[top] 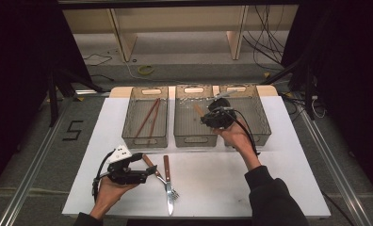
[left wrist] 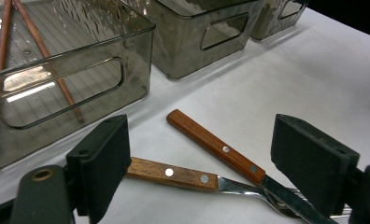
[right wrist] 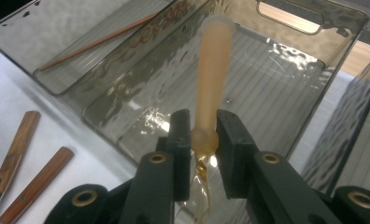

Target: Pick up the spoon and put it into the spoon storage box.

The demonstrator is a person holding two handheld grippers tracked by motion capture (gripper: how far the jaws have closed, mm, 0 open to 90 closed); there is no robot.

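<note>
The white tabletop (top: 213, 179) carries three smoky transparent bins in a row at its far side. The left bin (top: 145, 117) contains two thin brown sticks (top: 149, 118) lying side by side on its floor. The middle bin (top: 192, 120) is under the right tongs (top: 212, 116), and the right bin (top: 255, 115) stands just beside it; I cannot tell what is inside the right bin. In the right gripper view the right tongs (right wrist: 203, 140) are clenched on the narrow neck of a pale orange translucent utensil handle (right wrist: 212, 74), which points away from the jaws over the ribbed floor of the middle bin (right wrist: 276, 70); the other end of this utensil is hidden below the jaws, so I cannot tell what kind it is. The left tongs (top: 144, 167) stay low over the near part of the tabletop, with the jaws wide apart and grasping nothing. In the left gripper view, between these released jaws (left wrist: 202, 158), lie a knife (left wrist: 230, 154) and a fork (left wrist: 183, 175), both with wooden riveted handles; the knife crosses over the metal neck of the fork. In the high view the fork (top: 168, 181) and the knife (top: 152, 168) lie on the tabletop just in front of the left and middle bins.
</note>
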